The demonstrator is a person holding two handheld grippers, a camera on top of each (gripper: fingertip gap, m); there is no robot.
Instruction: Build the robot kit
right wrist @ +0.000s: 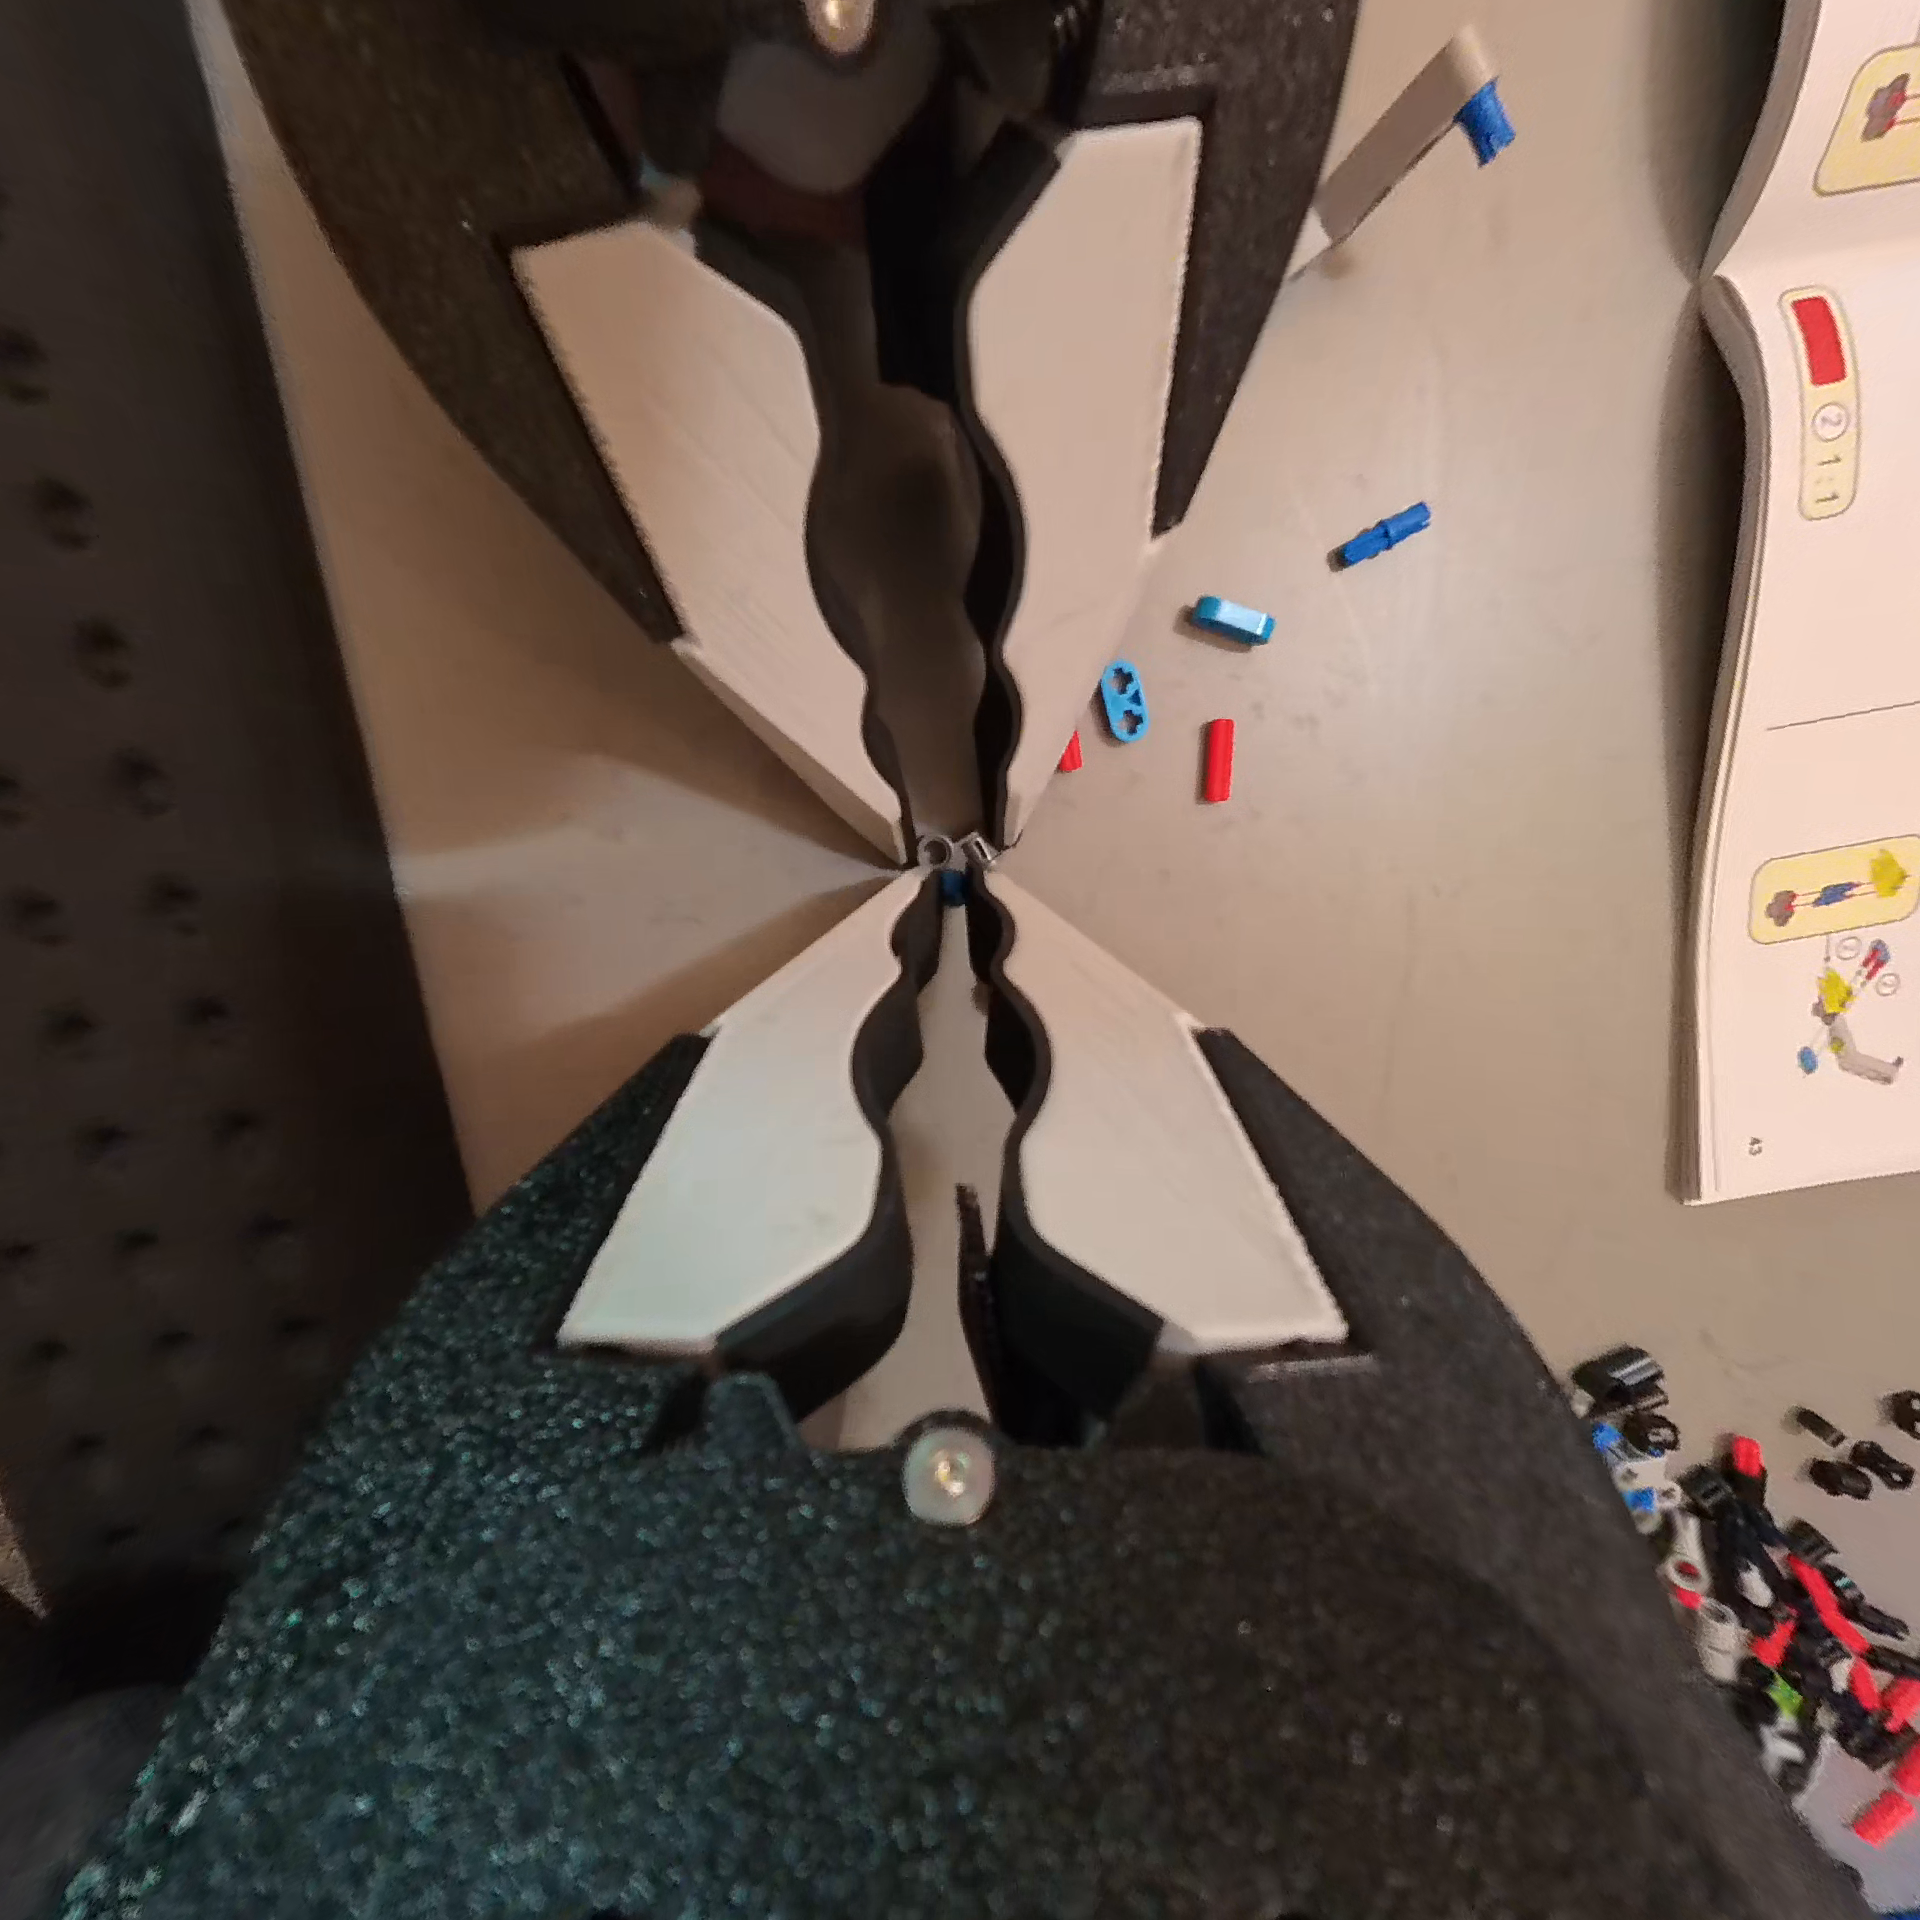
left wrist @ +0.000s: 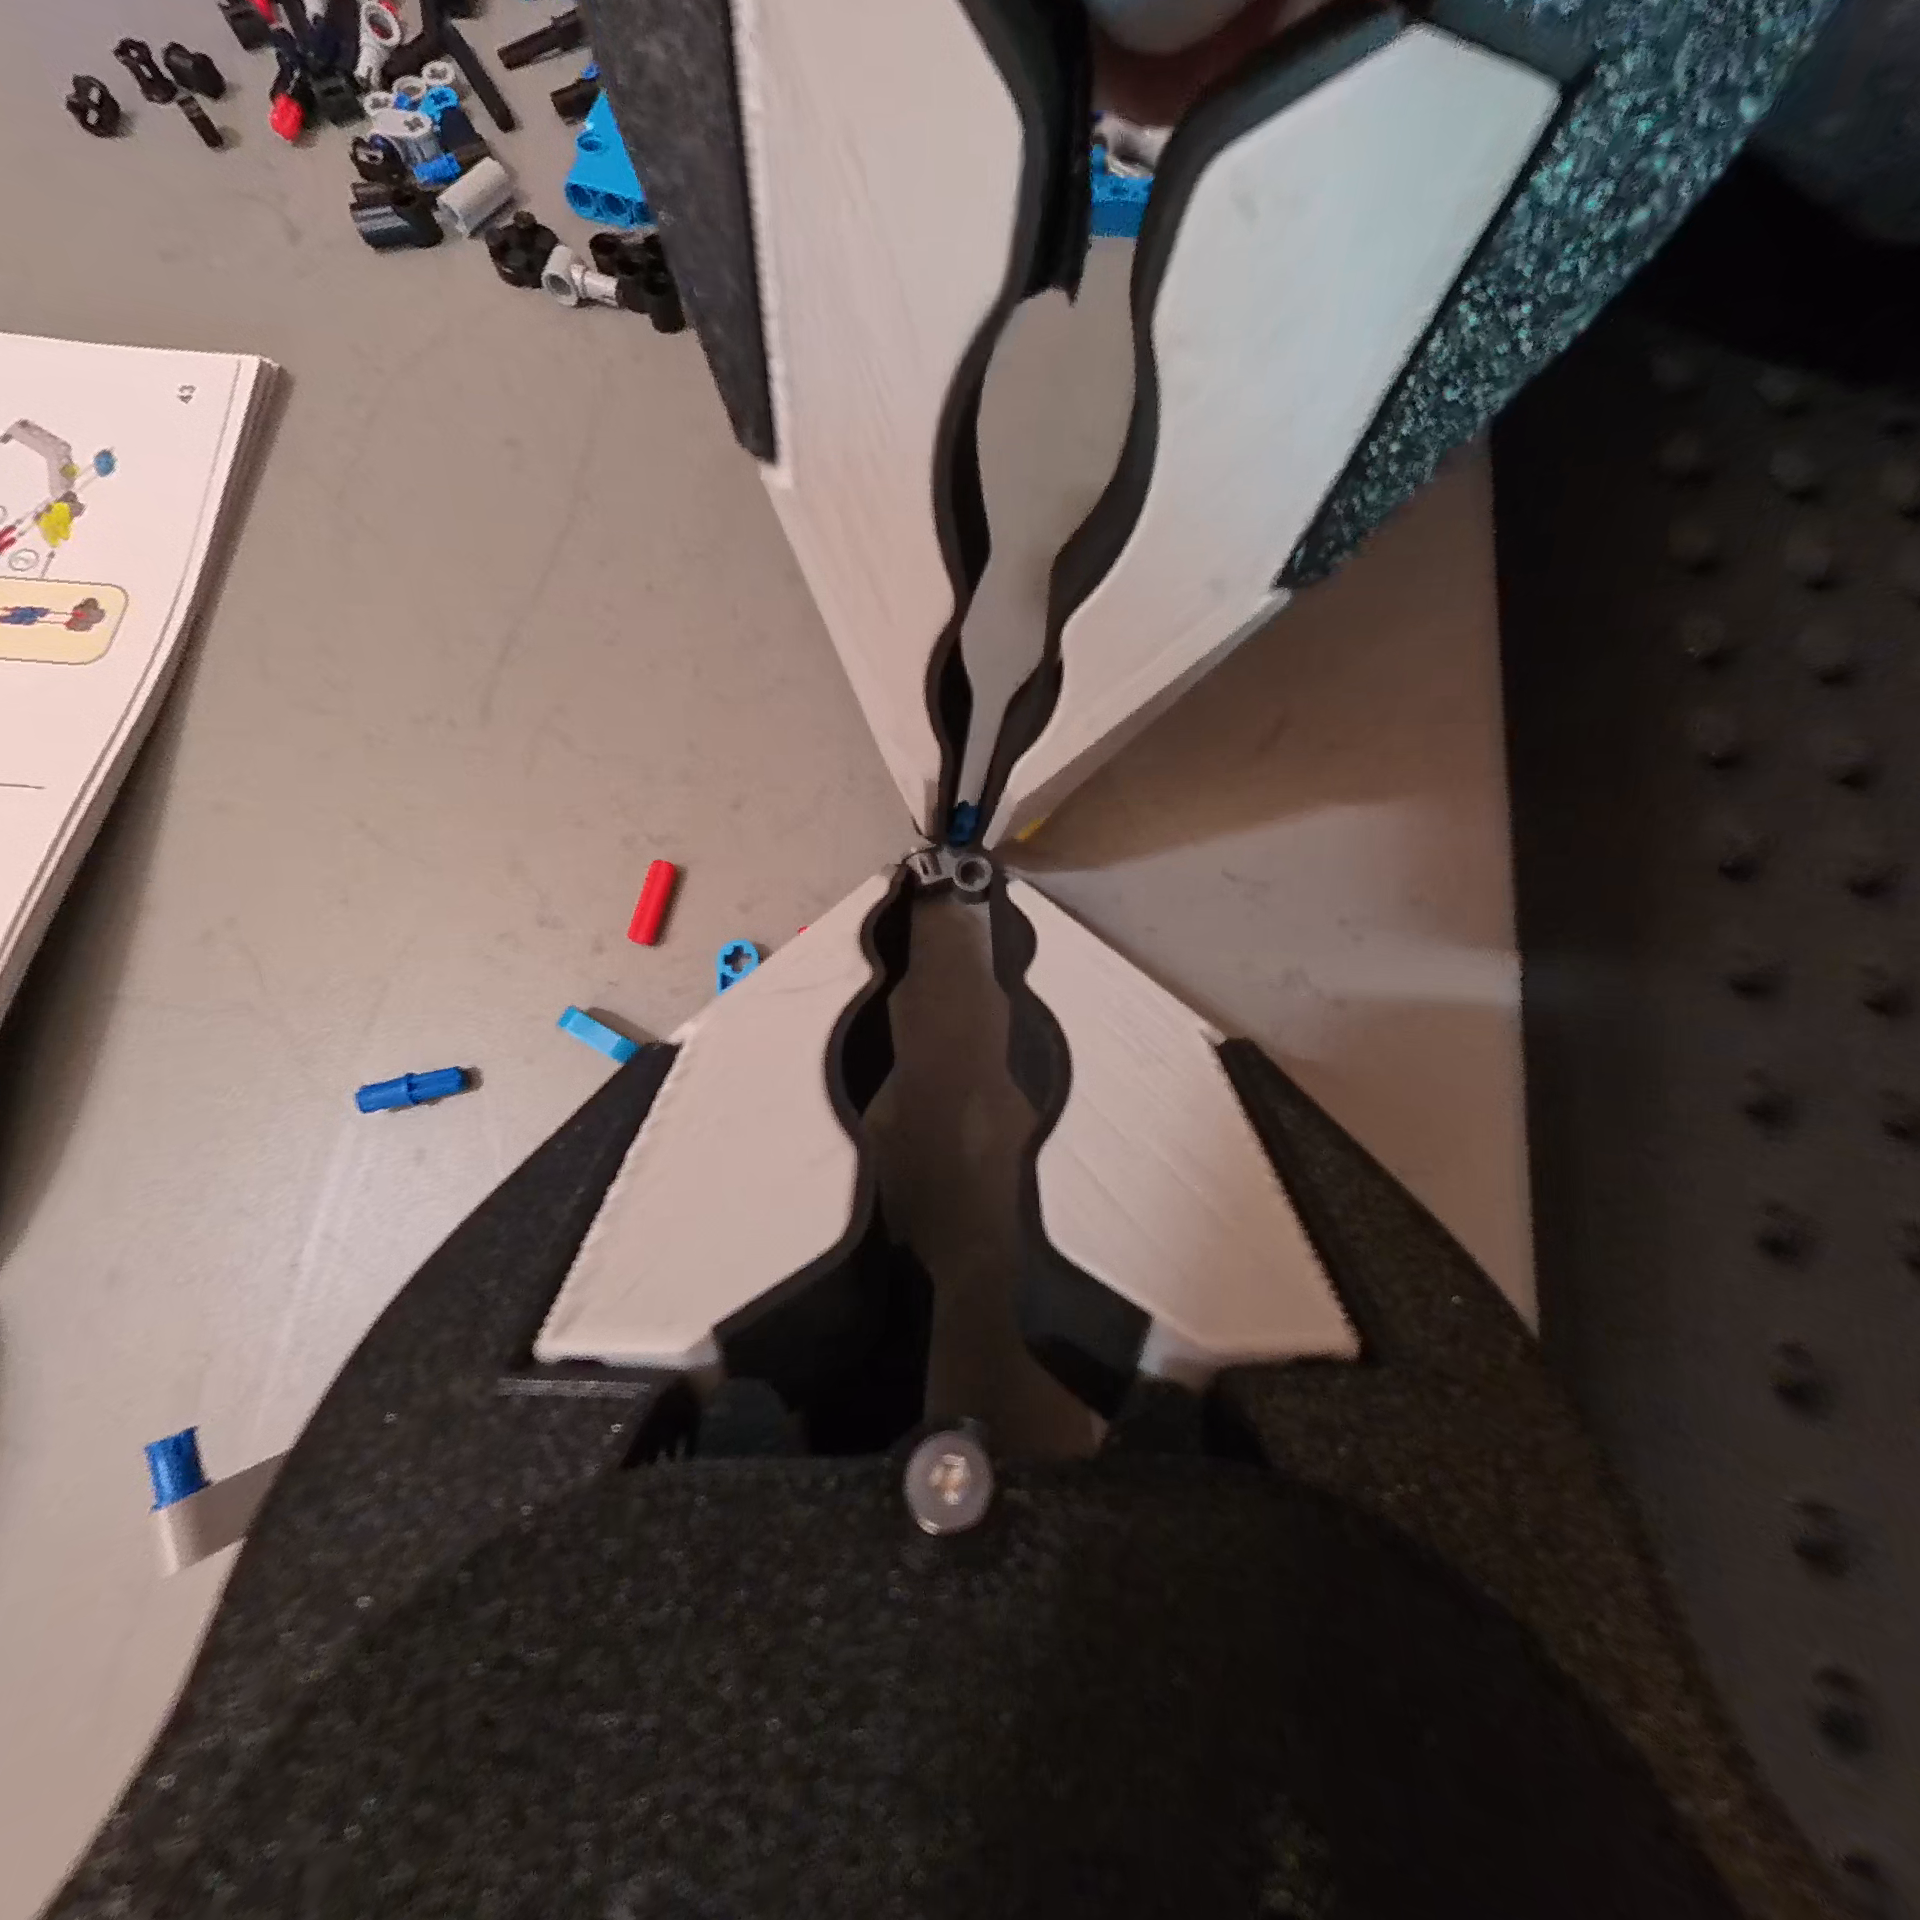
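Observation:
My left gripper (left wrist: 951, 883) is shut on a small grey connector piece (left wrist: 956, 868), pinched at the very fingertips above the pale table. My right gripper (left wrist: 961, 808) comes in from the opposite side, tip to tip with it. It is shut on a small blue pin (left wrist: 962, 821), whose end meets the grey connector. In the right wrist view my right gripper (right wrist: 951, 898) holds the blue pin (right wrist: 951, 886) against the grey connector (right wrist: 956, 850), which sits in the left gripper (right wrist: 951, 831).
An open instruction booklet (left wrist: 94, 582) lies to one side. Near the tips lie a red tube (left wrist: 651, 902), a blue pin (left wrist: 416, 1091), and light blue pieces (left wrist: 597, 1034). A pile of mixed parts (left wrist: 416, 135) lies farther off. A dark perforated board (left wrist: 1714, 935) borders the table. Left and right tips are no more than a few centimetres apart.

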